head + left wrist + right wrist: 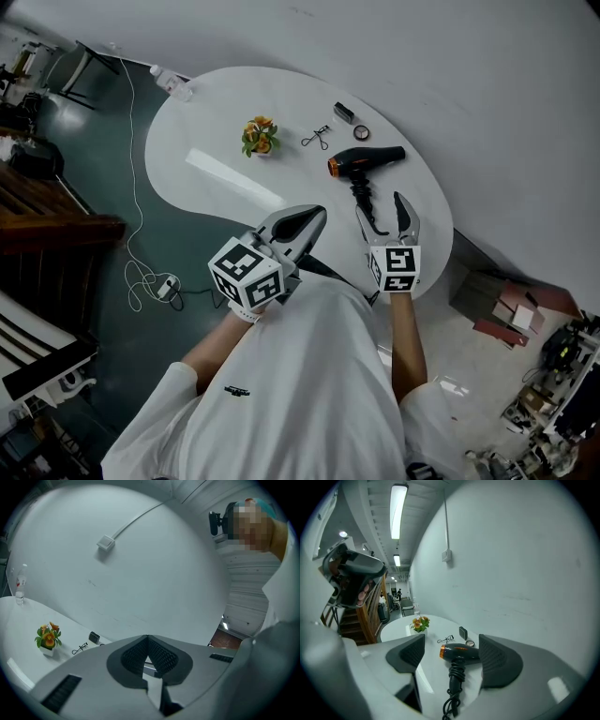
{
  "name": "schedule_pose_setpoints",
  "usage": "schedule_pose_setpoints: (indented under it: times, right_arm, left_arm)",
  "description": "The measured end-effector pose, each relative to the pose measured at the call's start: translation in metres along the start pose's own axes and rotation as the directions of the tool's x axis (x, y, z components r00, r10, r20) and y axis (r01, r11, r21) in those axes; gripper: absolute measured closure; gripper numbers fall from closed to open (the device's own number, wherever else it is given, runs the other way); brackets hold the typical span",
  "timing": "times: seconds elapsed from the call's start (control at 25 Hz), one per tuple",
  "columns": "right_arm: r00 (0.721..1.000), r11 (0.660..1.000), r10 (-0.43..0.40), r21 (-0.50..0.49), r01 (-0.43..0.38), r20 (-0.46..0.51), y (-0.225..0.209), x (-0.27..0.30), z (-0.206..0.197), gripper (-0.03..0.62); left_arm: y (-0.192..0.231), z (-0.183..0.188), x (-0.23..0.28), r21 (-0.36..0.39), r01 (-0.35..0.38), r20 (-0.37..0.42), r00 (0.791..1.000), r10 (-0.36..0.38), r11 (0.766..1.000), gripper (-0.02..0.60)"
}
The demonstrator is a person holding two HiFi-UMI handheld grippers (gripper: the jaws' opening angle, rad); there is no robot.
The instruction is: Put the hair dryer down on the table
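Observation:
The black hair dryer (364, 160) with an orange nozzle ring lies on its side on the white table (216, 112), its handle and coiled cord (367, 208) pointing toward me. In the right gripper view the hair dryer (459, 652) lies beyond the jaws, apart from them. My right gripper (386, 212) is open and empty, just short of the cord. My left gripper (302, 223) hovers over the table's near edge, shut with nothing in it, and in its own view the left gripper (148, 648) points up at the wall.
A small potted flower (260, 137), an eyelash curler (317, 139), a small black case (344, 112) and a round compact (362, 132) lie on the table's far part. A water bottle (172, 84) stands at its left end. A white cable (141, 272) trails on the floor.

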State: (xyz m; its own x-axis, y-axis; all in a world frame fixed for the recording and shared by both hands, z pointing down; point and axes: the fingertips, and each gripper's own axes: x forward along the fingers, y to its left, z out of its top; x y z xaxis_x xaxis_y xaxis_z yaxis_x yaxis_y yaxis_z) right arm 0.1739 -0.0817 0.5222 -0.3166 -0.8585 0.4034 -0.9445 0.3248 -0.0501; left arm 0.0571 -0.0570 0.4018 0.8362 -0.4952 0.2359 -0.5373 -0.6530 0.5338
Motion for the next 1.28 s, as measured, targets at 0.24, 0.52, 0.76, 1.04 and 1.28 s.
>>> schedule_pose_setpoints:
  times: [0.24,0.52,0.76,1.04,1.28]
  right_arm:
    - [0.998,1.000,-0.013,-0.021,0.014,0.059,0.004,-0.037,0.038,0.286]
    - [0.989,0.999,-0.026,-0.037,0.032,0.143,0.004,-0.074,0.088,0.437]
    - [0.975,0.996,-0.072,-0.027,0.080,0.211,-0.008,-0.097,0.116,0.528]
    - [0.969,0.994,-0.109,0.055,0.099,0.220,-0.012,-0.112,0.118,0.583]
    - [0.969,0.991,-0.109,0.096,0.090,0.220,-0.007,-0.111,0.110,0.583]
  left_arm:
    - [-0.002,0.001,-0.001,0.002,0.007,0.008,1.000,-0.007,1.000,0.572]
    - [-0.002,0.001,-0.004,0.005,0.006,0.013,1.000,-0.006,1.000,0.572]
    - [-0.004,0.005,-0.003,0.025,0.010,0.013,1.000,-0.011,1.000,0.572]
    - [-0.003,0.007,-0.003,0.035,0.006,0.020,1.000,-0.007,0.999,0.572]
    - [-0.004,0.007,-0.003,0.036,0.002,0.023,1.000,-0.003,0.999,0.572]
